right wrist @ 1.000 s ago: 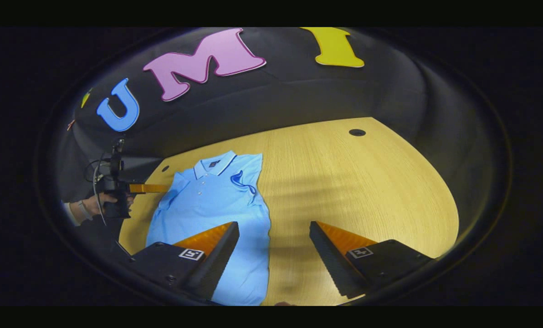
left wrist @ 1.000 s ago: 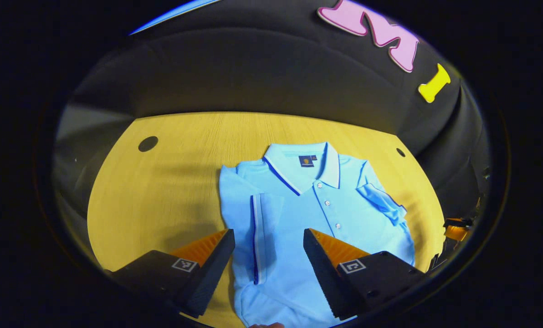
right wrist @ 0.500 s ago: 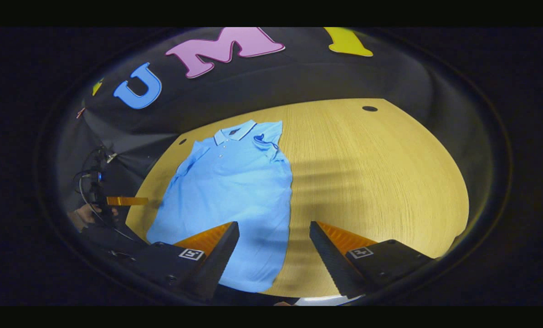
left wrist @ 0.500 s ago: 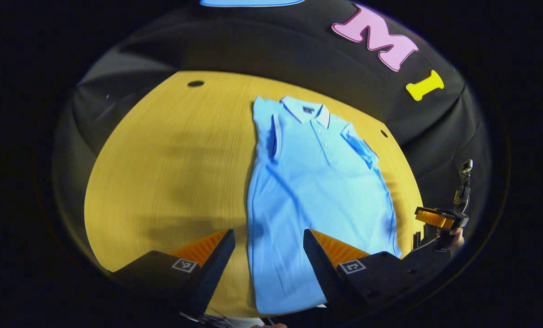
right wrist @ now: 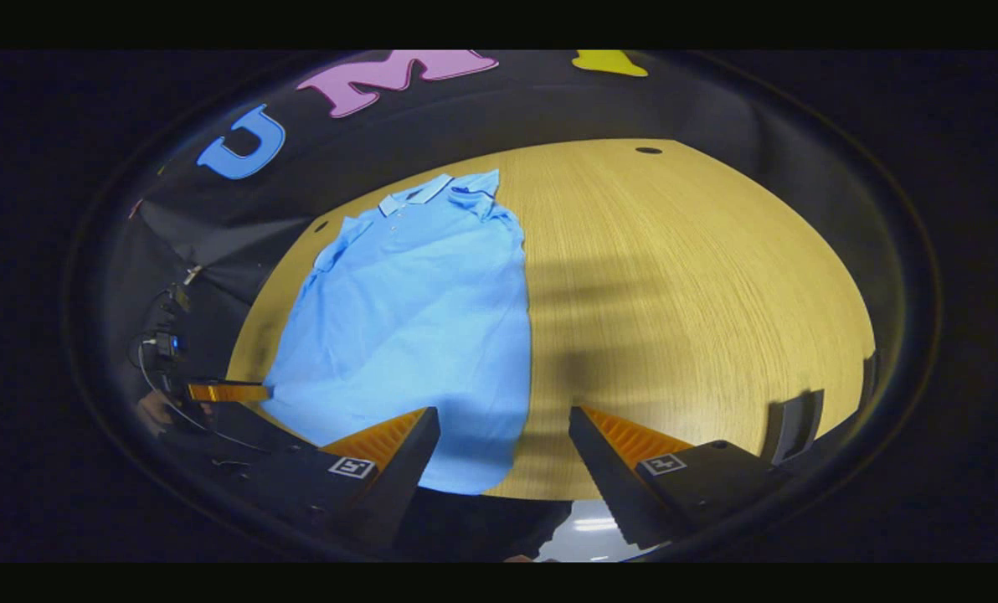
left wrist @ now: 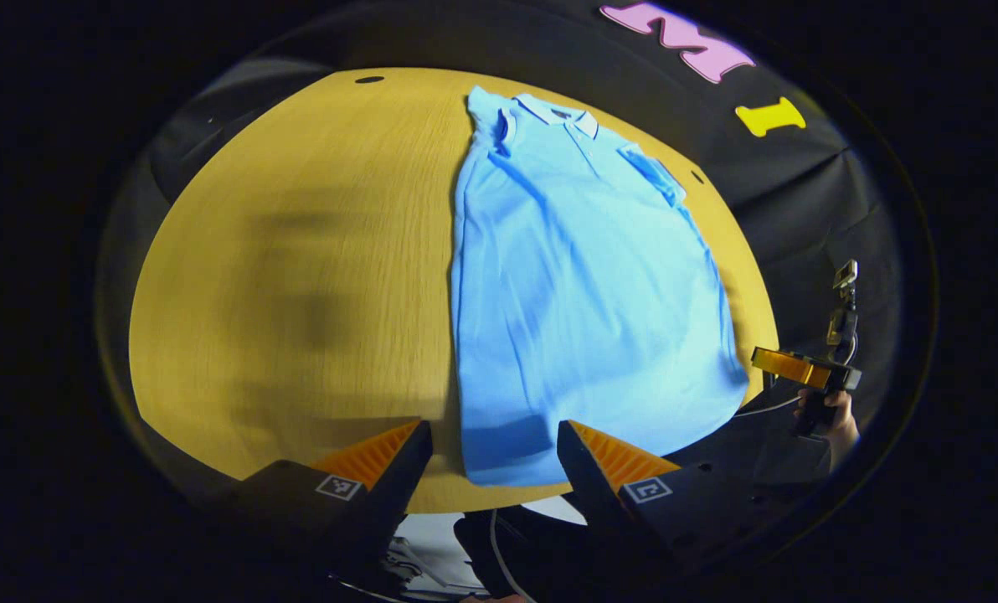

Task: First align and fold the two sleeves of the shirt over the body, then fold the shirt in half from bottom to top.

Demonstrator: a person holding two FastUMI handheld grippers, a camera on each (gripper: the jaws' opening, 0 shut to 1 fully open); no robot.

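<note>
Hand-held gripper, left [left wrist: 492,456]: you hold it above the near edge of the table [left wrist: 298,276], fingers well apart, nothing between them. Its gap frames the hem corner of the shirt [left wrist: 583,293]. The right hand-held gripper [right wrist: 503,448] is spread the same way and empty, lined up on the opposite hem corner.

Shirt lies flat on the table, collar [left wrist: 559,117] at the far end, hem nearest you and close to the table edge. Both sleeves are folded in over the body, so the outline is a long narrow panel. One sleeve [left wrist: 656,172] looks a little rumpled rather than crisp.

Judgement: the sleeve step appears done; the bottom-to-top fold is not yet made. Placement at the two hem corners makes sense: pinching both corners lets you lift the hem evenly and carry it toward the collar without skewing the panel.

Each view also shows the other gripper off to the side with your hand [left wrist: 838,414] on its handle.

Risk: cloth is thin and flat on the table; a shallow pinch may miss the layer.
</note>
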